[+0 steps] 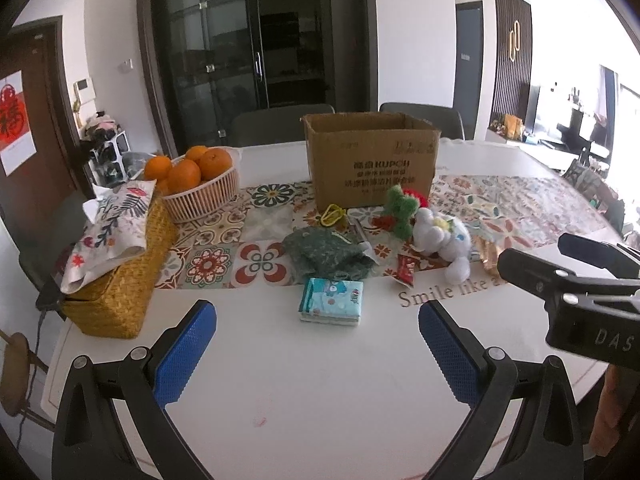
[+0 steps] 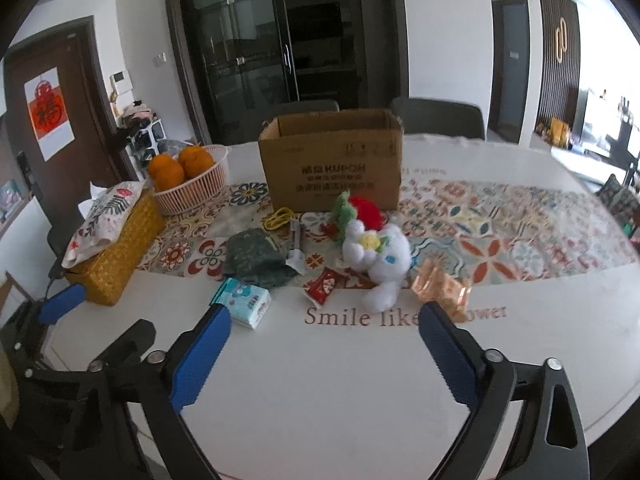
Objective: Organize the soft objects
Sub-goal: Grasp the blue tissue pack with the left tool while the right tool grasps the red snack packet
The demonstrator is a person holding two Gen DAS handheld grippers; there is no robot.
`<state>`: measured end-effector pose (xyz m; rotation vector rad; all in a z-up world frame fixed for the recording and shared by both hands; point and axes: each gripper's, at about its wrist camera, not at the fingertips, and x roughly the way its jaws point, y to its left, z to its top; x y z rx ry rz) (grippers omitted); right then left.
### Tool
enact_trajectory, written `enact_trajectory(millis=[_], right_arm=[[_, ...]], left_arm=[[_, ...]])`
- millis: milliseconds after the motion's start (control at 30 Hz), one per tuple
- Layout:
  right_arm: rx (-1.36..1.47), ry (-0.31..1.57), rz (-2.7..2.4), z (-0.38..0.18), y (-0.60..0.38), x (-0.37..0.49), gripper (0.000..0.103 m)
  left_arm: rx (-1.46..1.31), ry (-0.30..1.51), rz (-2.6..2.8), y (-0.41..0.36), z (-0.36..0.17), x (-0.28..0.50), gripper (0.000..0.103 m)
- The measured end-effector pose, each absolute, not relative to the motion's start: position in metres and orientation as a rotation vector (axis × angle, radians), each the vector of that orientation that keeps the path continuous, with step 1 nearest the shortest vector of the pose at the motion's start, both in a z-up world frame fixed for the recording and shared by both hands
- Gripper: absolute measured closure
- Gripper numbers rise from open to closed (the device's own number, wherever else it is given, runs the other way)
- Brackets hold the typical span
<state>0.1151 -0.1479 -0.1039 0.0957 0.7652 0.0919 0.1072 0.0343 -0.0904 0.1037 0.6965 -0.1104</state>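
A: Which step is in hand, do you think?

B: I judge it is the very beginning. The left gripper (image 1: 316, 356) and the right gripper (image 2: 324, 356) both hover above the bare near part of the white table (image 1: 320, 400). The fingers of both are spread wide, and nothing is between them.

A: And where are the soft things?

B: They lie in a loose group on the patterned table runner (image 1: 224, 240), in front of the cardboard box (image 1: 370, 160). The white plush toy (image 2: 380, 260) is on its side. Just behind it, touching it, are a green plush (image 2: 344, 210) and something red (image 2: 368, 208); I cannot tell if these two are one toy. To the left is a crumpled dark green cloth (image 1: 326, 256), and near its front edge a pack of tissues (image 1: 331, 306).

A: Is anything in the box already?

B: The inside of the box is hidden from both cameras, so I cannot say.

A: What does the next move call for?

B: Probably one gripper must go forward and down to one soft thing. The white plush toy is near the right gripper, the tissues near the left. Small hard things lie among them: a red snack packet (image 2: 323, 286), a shiny wrapper (image 2: 444, 290), a yellow clip (image 1: 332, 214). The fingers should close only on the plush, not on these.

A: And the basket of oranges (image 1: 198, 188)?

B: It stands well apart, on the left, beside the woven yellow box (image 1: 120, 280). I think it is not part of the task.
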Motion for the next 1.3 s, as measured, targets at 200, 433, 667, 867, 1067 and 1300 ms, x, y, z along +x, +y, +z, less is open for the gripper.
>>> enact_trajectory(millis=[200,433,667,867,1067,1300], right_arm=[[0.202,0.847,0.115,-0.133,-0.149,0.149,0.023],[0.228,0.942,0.122,-0.165,-0.139,0.188,0.029],[0.282,1.027,0.102,-0.192,-0.141,0.224,0.036],[0.297,1.078,0.101,-0.211,-0.14,0.246,0.039],[0.299,1.109,0.085,-0.223,-0.139,0.263,0.043],[0.264,1.13,0.067,-0.234,-0.135,0.277,0.047]], left_arm=[[0.12,0.737,-0.121,0.031,-0.111,0.135,0.0],[0.141,0.818,-0.152,0.028,-0.137,0.169,0.0],[0.142,0.882,-0.163,0.024,-0.164,0.2,0.0],[0.155,0.936,-0.196,0.02,-0.184,0.221,0.001],[0.15,0.982,-0.208,0.017,-0.2,0.238,0.004],[0.15,1.013,-0.218,0.017,-0.212,0.248,0.016]])
